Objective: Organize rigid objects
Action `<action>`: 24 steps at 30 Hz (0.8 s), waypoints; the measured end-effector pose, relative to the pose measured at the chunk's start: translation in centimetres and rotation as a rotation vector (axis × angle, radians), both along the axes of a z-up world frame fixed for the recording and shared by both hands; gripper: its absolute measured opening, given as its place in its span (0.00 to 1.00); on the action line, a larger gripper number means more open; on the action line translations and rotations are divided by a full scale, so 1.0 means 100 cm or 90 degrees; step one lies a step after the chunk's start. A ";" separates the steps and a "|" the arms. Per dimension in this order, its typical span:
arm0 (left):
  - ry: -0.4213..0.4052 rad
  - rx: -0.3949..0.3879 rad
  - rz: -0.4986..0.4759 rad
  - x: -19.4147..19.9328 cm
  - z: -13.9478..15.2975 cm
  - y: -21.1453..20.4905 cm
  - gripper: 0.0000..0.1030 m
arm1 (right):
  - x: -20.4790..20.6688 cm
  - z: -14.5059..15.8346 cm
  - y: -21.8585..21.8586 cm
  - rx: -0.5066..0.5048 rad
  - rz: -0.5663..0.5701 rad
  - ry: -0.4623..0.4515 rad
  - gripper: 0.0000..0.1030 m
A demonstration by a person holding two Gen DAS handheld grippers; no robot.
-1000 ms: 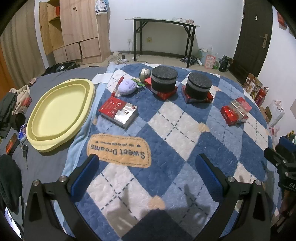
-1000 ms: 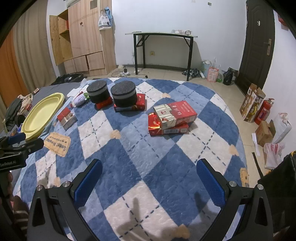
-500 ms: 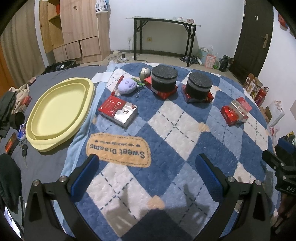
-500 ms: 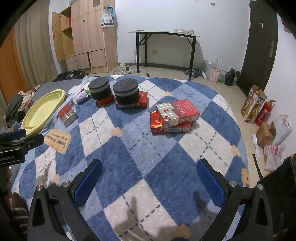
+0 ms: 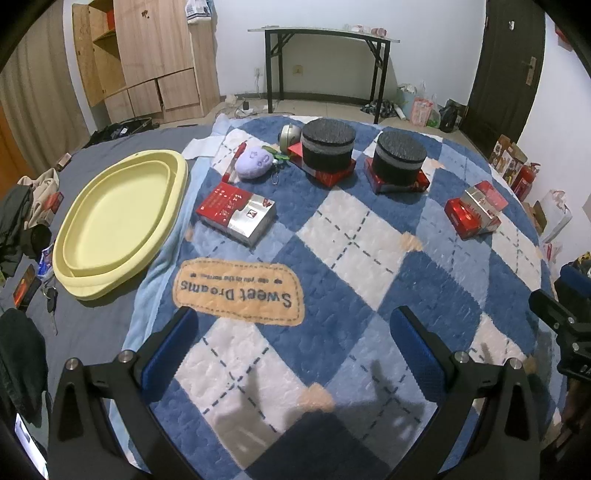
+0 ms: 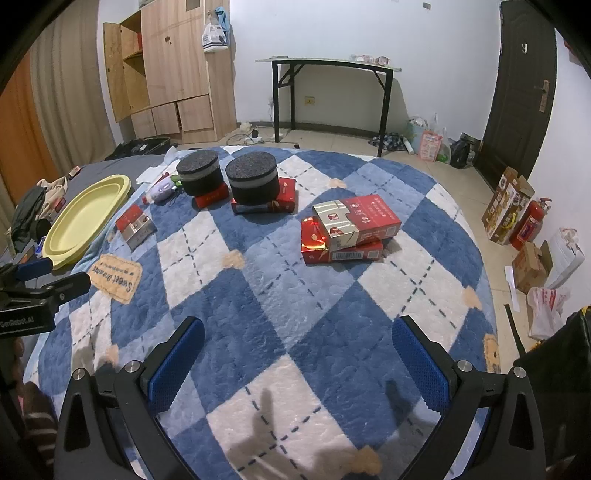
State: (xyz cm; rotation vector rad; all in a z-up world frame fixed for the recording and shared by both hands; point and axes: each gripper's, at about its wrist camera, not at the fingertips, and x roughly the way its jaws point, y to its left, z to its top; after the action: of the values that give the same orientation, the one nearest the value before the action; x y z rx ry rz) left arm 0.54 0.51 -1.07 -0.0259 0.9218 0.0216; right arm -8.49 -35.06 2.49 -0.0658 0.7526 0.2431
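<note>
My left gripper (image 5: 295,354) is open and empty above the blue checked blanket (image 5: 369,240). A red and silver box (image 5: 236,214) lies ahead of it beside the yellow oval tray (image 5: 177,177). Two black round tins (image 5: 328,147) (image 5: 399,157) stand on red boxes further back. My right gripper (image 6: 295,362) is open and empty. Two stacked red boxes (image 6: 351,229) lie ahead of it. The tins (image 6: 251,179) and the tray (image 6: 122,184) show at its left.
A purple plush toy (image 5: 255,166), a red pen (image 5: 236,162) and a silver round object (image 5: 288,134) lie near the back tins. Clothes and keys (image 5: 51,299) lie left of the tray. A black table (image 5: 325,33), a wooden cabinet and a door stand behind.
Both grippers have shifted slightly; the right wrist view has moved a little closer to the stacked red boxes. Both stay open and empty. No object has moved.
</note>
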 end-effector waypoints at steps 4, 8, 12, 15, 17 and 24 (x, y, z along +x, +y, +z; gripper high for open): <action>0.004 0.004 -0.003 0.000 -0.002 -0.001 1.00 | 0.000 0.000 0.001 0.002 0.003 0.001 1.00; 0.010 0.003 -0.004 0.001 -0.005 -0.001 1.00 | 0.003 -0.002 0.002 0.002 0.007 0.009 1.00; 0.016 0.004 0.002 0.007 -0.007 0.002 1.00 | 0.007 -0.002 0.000 0.010 0.010 0.016 1.00; 0.019 0.005 0.018 0.013 -0.009 0.004 1.00 | 0.014 0.003 -0.006 0.027 0.012 0.001 1.00; 0.023 -0.030 0.043 0.020 -0.009 0.011 1.00 | 0.022 0.007 -0.011 0.035 0.019 -0.011 1.00; 0.045 -0.070 0.131 0.059 -0.018 0.019 1.00 | 0.084 0.000 -0.032 0.014 0.047 -0.026 1.00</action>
State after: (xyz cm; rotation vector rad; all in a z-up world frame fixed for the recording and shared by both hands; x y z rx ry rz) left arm 6.48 2.40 -2.86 -0.2232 0.9875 0.1632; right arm -0.09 -38.25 2.50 -0.0778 0.7071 0.3191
